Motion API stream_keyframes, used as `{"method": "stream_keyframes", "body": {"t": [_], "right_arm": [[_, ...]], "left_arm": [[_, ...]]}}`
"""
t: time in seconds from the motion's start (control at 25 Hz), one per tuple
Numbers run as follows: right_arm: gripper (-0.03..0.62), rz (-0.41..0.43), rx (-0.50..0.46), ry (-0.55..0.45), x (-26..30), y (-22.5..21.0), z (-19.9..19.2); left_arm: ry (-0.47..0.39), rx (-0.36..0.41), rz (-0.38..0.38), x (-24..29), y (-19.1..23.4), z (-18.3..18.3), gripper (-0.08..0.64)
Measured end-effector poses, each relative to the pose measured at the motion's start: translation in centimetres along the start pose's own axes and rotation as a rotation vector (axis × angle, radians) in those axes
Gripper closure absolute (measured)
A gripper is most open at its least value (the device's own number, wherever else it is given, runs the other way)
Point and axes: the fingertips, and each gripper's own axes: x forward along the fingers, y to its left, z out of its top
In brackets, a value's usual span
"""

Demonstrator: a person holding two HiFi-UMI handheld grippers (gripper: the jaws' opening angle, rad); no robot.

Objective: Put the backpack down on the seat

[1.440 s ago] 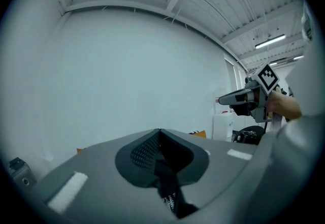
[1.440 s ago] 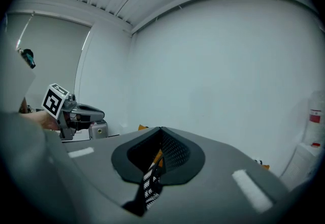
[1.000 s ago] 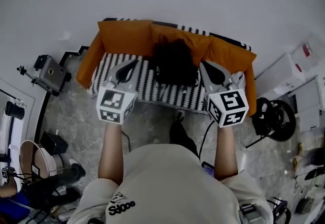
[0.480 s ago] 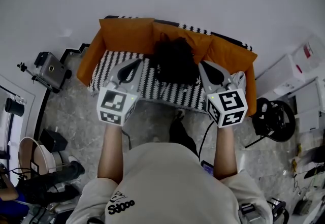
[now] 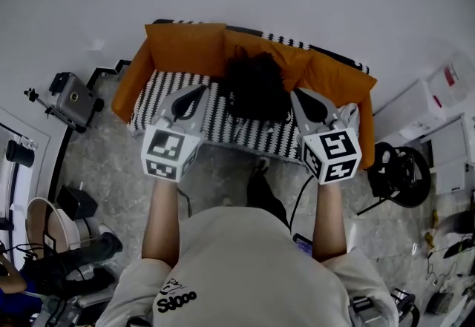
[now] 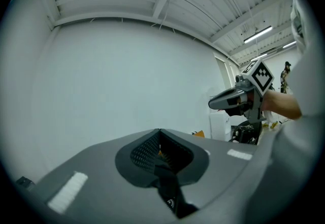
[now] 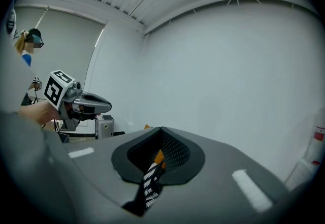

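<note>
The only writing in view is the white print on your shirt [image 5: 177, 298], too warped to read. The backpack [image 5: 256, 88] is black, soft and rumpled. It sits on the black-and-white striped seat [image 5: 245, 136], against the orange cushions [image 5: 185, 51]. Your left gripper [image 5: 194, 93] and right gripper [image 5: 300, 96] flank it in the head view, both with jaws closed together on nothing.

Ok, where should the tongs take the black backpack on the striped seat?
Probably by its upper edge, from the front and above: the backpack sits against the orange cushions, so its rear is blocked and only the front and top are free. No handle or strap can be made out.
</note>
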Motion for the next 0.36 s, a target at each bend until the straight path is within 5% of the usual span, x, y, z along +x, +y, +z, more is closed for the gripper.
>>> {"method": "stream_keyframes", "body": {"t": [0.36], "right_arm": [[0.590,0.003,-0.006,0.007,0.91,0.45,-0.03]], "left_arm": [[0.004,-0.003,0.001,-0.02,0.82,-0.44,0.549]]}}
